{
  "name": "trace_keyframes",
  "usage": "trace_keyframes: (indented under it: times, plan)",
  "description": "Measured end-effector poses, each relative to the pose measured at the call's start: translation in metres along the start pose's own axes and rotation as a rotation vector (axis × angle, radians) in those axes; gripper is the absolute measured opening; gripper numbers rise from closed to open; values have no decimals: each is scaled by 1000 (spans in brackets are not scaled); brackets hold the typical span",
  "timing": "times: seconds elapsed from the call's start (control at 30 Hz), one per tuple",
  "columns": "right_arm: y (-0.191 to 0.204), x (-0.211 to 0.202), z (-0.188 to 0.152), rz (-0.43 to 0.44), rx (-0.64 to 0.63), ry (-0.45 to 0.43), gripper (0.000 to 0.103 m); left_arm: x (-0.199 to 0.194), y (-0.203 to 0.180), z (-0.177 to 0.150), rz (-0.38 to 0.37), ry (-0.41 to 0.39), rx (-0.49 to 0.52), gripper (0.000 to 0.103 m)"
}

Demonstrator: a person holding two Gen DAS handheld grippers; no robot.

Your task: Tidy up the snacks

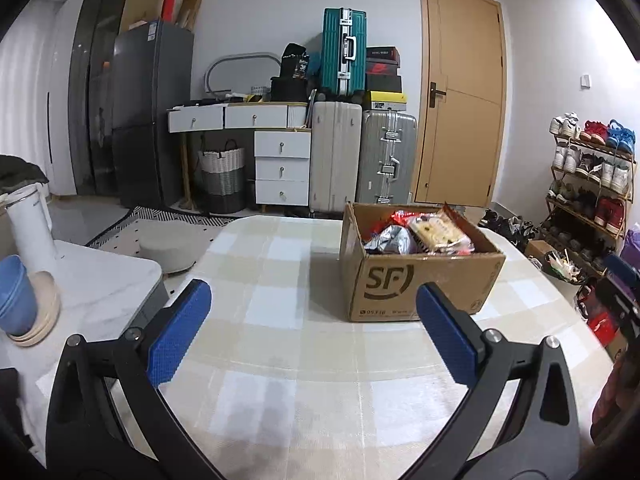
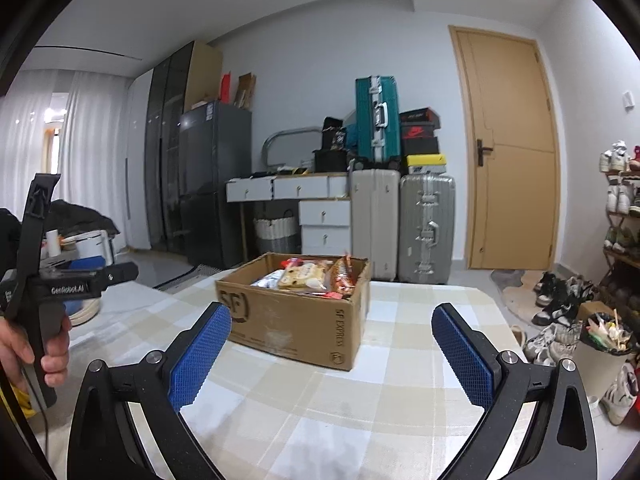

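A cardboard SF Express box (image 1: 420, 276) of snack packets sits on the checked tablecloth (image 1: 280, 264), right of centre in the left wrist view and centre-left in the right wrist view. Both handheld tools hang above the cloth, short of the box: the left gripper (image 1: 314, 318) and the right gripper (image 2: 332, 340) each stand with jaws wide and nothing between them. The box's long side, seen from the right wrist, runs from lower right toward upper left, a corner turned toward that camera, its open top facing up. A biscuit packet (image 2: 301, 275) lies on top of the heap, with a silver pouch (image 1: 387, 240) beside it. The likely hazards: crinkly wrappers slipping from the pads, a finger catching the box wall and skidding the box across the cloth, or the two tools colliding over the narrow opening.
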State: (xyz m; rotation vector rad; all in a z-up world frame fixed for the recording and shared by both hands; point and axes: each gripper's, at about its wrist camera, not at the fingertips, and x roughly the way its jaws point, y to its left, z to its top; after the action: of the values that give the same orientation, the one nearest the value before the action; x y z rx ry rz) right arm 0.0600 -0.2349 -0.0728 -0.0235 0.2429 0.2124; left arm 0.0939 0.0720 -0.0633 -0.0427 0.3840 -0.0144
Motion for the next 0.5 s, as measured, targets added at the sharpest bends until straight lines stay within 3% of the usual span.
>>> trace_keyframes:
  times: [0.2,0.37,0.5]
  plan:
    - [-2,9,-24,-39,-16,-14,102,36,-7,-34,-16,-65,31,102]
    - [-8,12,-29,-50,7,-18,102,42,-8,-50,-30,-150,31,102]
    - [-11,13,-28,-55,16,-6,102,52,-9,-52,-10,-130,31,103]
